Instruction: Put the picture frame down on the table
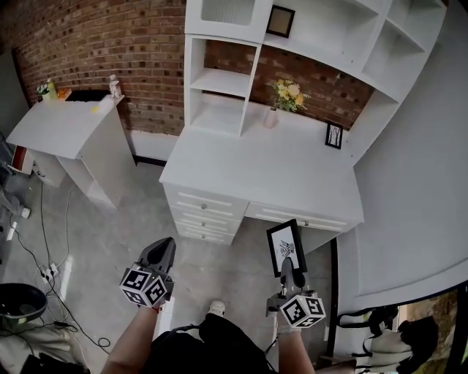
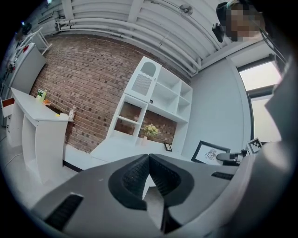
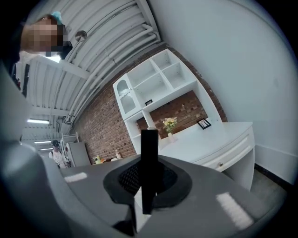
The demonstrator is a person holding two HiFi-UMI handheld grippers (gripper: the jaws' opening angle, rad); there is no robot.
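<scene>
A black picture frame point(image 1: 285, 247) with a white print is held upright in my right gripper point(image 1: 288, 264), just in front of the white desk's point(image 1: 270, 172) drawer edge. In the right gripper view the frame point(image 3: 149, 167) shows edge-on as a black bar clamped between the jaws. My left gripper point(image 1: 162, 252) hangs over the floor to the left, jaws shut with nothing between them point(image 2: 149, 169). From the left gripper view the frame point(image 2: 210, 152) shows at the right.
On the desk stand a vase of yellow flowers point(image 1: 285, 98) and a small framed picture point(image 1: 334, 136). Another frame point(image 1: 281, 20) sits on the upper shelf. A white side table point(image 1: 69, 128) stands at left. Cables and a black bucket point(image 1: 18, 303) lie on the floor.
</scene>
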